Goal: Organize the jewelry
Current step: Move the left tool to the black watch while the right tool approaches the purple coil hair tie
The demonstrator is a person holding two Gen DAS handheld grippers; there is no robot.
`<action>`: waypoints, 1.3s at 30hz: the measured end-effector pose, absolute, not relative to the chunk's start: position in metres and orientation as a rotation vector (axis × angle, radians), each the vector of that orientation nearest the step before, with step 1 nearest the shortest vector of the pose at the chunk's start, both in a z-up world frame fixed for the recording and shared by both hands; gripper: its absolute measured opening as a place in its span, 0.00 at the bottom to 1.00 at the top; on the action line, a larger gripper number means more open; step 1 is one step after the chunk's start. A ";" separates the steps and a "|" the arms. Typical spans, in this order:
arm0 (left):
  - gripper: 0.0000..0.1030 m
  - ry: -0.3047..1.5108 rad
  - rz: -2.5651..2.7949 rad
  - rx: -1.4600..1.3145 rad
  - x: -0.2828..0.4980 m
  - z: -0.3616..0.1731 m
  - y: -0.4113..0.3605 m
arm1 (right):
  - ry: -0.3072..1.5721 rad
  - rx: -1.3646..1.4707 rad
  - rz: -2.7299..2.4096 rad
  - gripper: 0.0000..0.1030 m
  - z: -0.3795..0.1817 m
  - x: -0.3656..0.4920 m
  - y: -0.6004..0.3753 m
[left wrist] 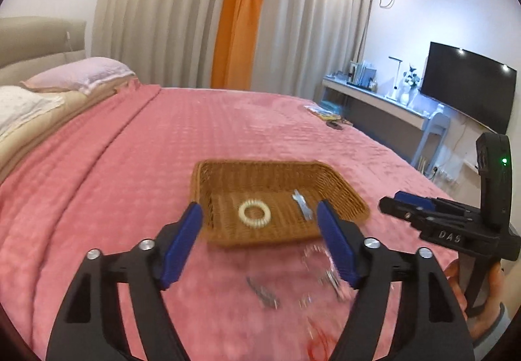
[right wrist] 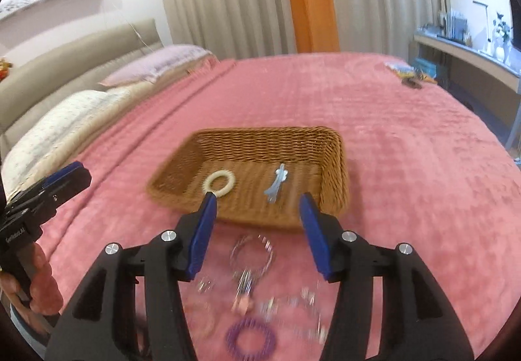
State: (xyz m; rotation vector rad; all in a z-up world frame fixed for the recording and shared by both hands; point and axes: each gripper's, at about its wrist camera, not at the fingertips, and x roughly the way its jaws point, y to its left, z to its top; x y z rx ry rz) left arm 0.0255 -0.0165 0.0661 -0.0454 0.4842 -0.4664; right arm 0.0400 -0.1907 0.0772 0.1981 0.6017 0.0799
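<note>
Pink bed (right wrist: 374,120) fills both frames. Wicker basket (right wrist: 260,139) sits at center, holding 1 cream ring (right wrist: 218,184) and 1 pale hair clip (right wrist: 276,187). Left tool (left wrist: 260,208) and right tool (right wrist: 257,198) gape wide, empty. Blurred loose jewelry (right wrist: 250,258) lies at lower center.

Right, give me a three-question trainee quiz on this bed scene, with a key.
1. True or false: the basket holds a cream ring and a pale clip.
2. Which colour is the coil ring lying nearest the right wrist camera? A green, B purple, C black.
3. Fill in: both the left gripper and the right gripper are ___, with nothing held.

Key: 1 true; 2 B; 3 open.
</note>
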 end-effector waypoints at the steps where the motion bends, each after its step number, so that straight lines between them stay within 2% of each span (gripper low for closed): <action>1: 0.76 0.483 -0.454 -0.053 0.011 0.063 -0.011 | 0.579 0.193 0.079 0.48 0.076 0.021 -0.188; 4: 0.76 0.488 -0.457 -0.098 -0.030 0.040 0.007 | 0.571 0.169 0.049 0.48 0.057 -0.020 -0.179; 8: 0.73 0.583 -0.446 -0.100 -0.051 -0.006 0.013 | 0.635 0.172 0.020 0.47 0.018 -0.040 -0.172; 11: 0.65 0.662 -0.473 -0.097 -0.049 -0.029 0.012 | 0.694 0.204 0.024 0.39 -0.007 -0.039 -0.174; 13: 0.65 0.709 -0.503 -0.092 -0.044 -0.040 0.010 | 0.746 0.278 0.072 0.25 -0.027 -0.034 -0.181; 14: 0.65 0.728 -0.517 -0.099 -0.043 -0.045 0.011 | 0.784 0.320 0.069 0.23 -0.036 -0.031 -0.187; 17: 0.64 0.755 -0.523 -0.101 -0.042 -0.057 0.011 | 0.791 0.396 0.088 0.23 -0.040 -0.031 -0.198; 20: 0.55 0.795 -0.529 -0.123 -0.033 -0.067 0.014 | 0.818 0.396 0.090 0.23 -0.043 -0.028 -0.196; 30: 0.54 0.869 -0.530 -0.194 -0.022 -0.073 0.016 | 0.968 0.473 0.071 0.24 -0.044 0.002 -0.194; 33: 0.45 0.895 -0.517 -0.201 -0.018 -0.073 0.014 | 0.959 0.376 0.023 0.24 -0.042 0.007 -0.179; 34: 0.39 0.903 -0.513 -0.186 -0.019 -0.074 0.011 | 0.956 0.349 0.010 0.24 -0.041 0.008 -0.175; 35: 0.24 0.908 -0.517 -0.175 -0.019 -0.076 0.009 | 0.951 0.315 -0.003 0.24 -0.041 0.008 -0.169; 36: 0.19 0.913 -0.523 -0.167 -0.020 -0.077 0.007 | 0.946 0.302 -0.009 0.24 -0.041 0.008 -0.166; 39: 0.18 0.896 -0.515 -0.155 -0.023 -0.077 0.005 | 0.931 0.323 -0.012 0.15 -0.042 0.003 -0.170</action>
